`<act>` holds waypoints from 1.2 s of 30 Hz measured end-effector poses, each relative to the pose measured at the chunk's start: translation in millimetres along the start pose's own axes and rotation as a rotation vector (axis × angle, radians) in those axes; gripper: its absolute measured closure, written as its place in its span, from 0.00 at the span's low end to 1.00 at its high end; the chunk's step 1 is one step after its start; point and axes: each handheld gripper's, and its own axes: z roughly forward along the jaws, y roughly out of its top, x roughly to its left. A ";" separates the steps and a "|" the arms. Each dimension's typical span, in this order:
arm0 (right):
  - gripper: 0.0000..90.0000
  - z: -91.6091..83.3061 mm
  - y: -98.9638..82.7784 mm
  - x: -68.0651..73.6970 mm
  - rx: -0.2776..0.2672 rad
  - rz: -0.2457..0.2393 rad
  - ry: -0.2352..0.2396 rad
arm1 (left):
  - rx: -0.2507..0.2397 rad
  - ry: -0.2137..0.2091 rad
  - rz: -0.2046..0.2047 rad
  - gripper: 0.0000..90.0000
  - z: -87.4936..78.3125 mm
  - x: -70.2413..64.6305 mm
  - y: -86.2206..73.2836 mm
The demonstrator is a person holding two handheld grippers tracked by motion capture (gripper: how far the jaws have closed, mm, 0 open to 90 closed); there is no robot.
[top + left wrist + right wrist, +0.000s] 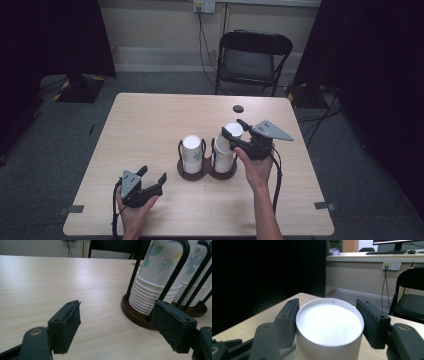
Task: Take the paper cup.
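Your left gripper (pixel 153 178) lay near, jaws apart and empty, while your right gripper (pixel 233 135) clamped the right stack's top paper cup (pixel 232 131) to lift it from the holder (pixel 207 172).

A tiny printed mark sits on the rim of the upturned paper cup (pixel 329 327), too small to read; nothing else carries text.

Office-like lab, black curtains (pixel 45 35), folding chair (pixel 252 57), desk monitor (pixel 398 242)
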 end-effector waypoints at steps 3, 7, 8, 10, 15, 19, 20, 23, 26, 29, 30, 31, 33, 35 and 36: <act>0.41 -5.5 1.3 0.3 -0.019 0.006 0.013 | 0.012 -0.004 -0.015 0.28 0.8 1.9 0.5; 0.41 -14.0 -0.6 -1.2 -0.046 0.016 0.044 | 0.013 -0.008 -0.023 0.29 1.1 2.5 0.6; 0.41 -16.0 -1.4 -1.5 -0.051 0.025 0.051 | 0.012 -0.009 -0.022 0.29 1.1 2.5 0.6; 0.41 -20.0 -2.6 -2.1 -0.050 0.040 0.060 | 0.009 -0.012 -0.015 0.30 1.0 1.9 0.6; 0.41 -31.0 -7.1 -2.7 -0.057 0.088 0.077 | -0.009 -0.043 -0.026 0.32 0.3 0.4 1.0; 0.41 -39.8 -11.0 -1.3 -0.071 0.122 0.091 | -0.032 -0.039 -0.023 0.35 -2.0 -4.6 4.5; 0.41 -42.4 -12.3 -0.7 -0.073 0.133 0.092 | -0.031 -0.044 -0.022 0.35 -2.4 -5.5 5.2; 0.41 -48.1 -16.3 1.2 -0.081 0.154 0.107 | -0.036 -0.059 0.018 0.36 -3.5 -13.7 7.9; 0.41 -54.1 -22.4 6.2 -0.065 0.172 0.098 | -0.037 -0.086 0.051 0.36 -4.0 -21.1 9.3; 0.41 -57.0 -28.4 10.3 -0.050 0.191 0.099 | -0.038 -0.133 0.065 0.35 -4.7 -28.6 10.9; 0.41 -58.1 -33.5 12.6 -0.038 0.212 0.104 | -0.038 -0.140 0.074 0.36 -4.6 -31.8 11.4; 0.41 -58.1 -33.5 12.6 -0.038 0.212 0.104 | -0.038 -0.159 0.070 0.36 -4.3 -34.2 12.1; 0.41 -59.1 -39.4 14.8 -0.032 0.240 0.109 | -0.039 -0.179 0.078 0.36 -3.9 -39.3 13.8; 0.41 -59.3 -43.7 16.3 -0.029 0.257 0.114 | -0.036 -0.216 0.076 0.36 -2.6 -42.4 15.1; 0.41 -59.6 -46.6 17.3 -0.027 0.268 0.117 | -0.036 -0.224 0.076 0.36 -2.0 -43.8 15.3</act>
